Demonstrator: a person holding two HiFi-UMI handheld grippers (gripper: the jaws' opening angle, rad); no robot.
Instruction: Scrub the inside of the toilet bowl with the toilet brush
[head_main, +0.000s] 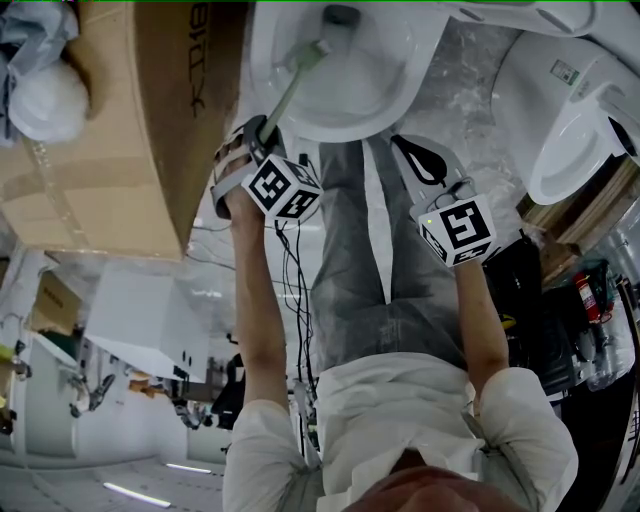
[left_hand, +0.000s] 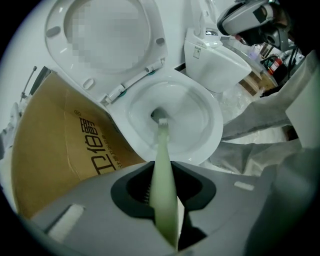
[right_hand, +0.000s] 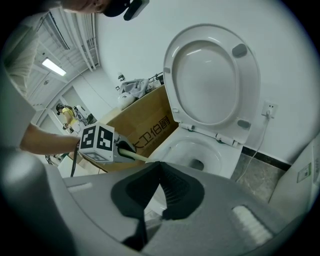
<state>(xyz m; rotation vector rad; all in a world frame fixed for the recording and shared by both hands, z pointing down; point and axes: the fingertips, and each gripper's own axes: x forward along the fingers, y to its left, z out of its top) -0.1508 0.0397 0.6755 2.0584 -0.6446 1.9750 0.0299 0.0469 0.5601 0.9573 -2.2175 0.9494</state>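
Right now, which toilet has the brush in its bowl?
The toilet beside the cardboard box; the brush reaches its drain. The neighbouring toilet has none.

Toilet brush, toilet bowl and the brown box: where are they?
toilet brush (left_hand: 161, 150), left gripper view, on its pale green handle.
toilet bowl (left_hand: 197, 112), left gripper view, on its inner wall.
brown box (left_hand: 55, 145), left gripper view, on its side.
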